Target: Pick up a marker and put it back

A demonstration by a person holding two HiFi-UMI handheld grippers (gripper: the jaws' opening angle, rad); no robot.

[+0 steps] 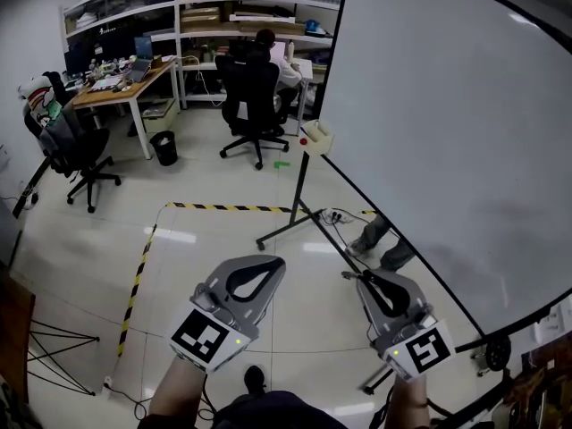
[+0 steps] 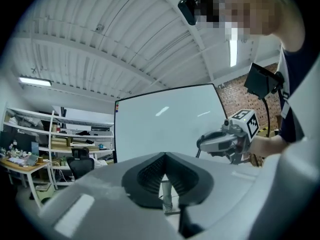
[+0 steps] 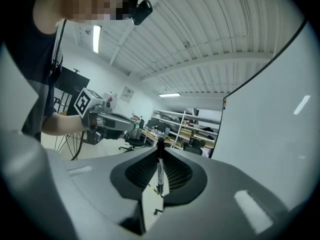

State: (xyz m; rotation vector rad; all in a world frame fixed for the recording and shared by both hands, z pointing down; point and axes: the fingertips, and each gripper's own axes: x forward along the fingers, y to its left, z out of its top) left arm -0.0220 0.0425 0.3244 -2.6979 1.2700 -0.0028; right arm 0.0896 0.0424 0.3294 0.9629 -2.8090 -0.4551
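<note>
A black marker (image 3: 159,172) with a white label stands upright between the jaws of my right gripper (image 3: 160,149), which is shut on it. In the head view its tip (image 1: 346,276) pokes out at the front of the right gripper (image 1: 355,279), low beside the large whiteboard (image 1: 447,132). My left gripper (image 1: 278,263) is level with it to the left, with its jaws closed tip to tip (image 2: 164,155) and nothing between them. Each gripper shows in the other's view: the right gripper (image 2: 201,143) and the left gripper (image 3: 133,125).
The whiteboard's small tray (image 1: 318,136) sits at its far lower corner, above the stand's legs (image 1: 295,226). Yellow-black tape (image 1: 228,207) marks the floor. Further back are office chairs (image 1: 73,146), a desk (image 1: 125,83), a bin (image 1: 164,147), shelves and a seated person (image 1: 264,56).
</note>
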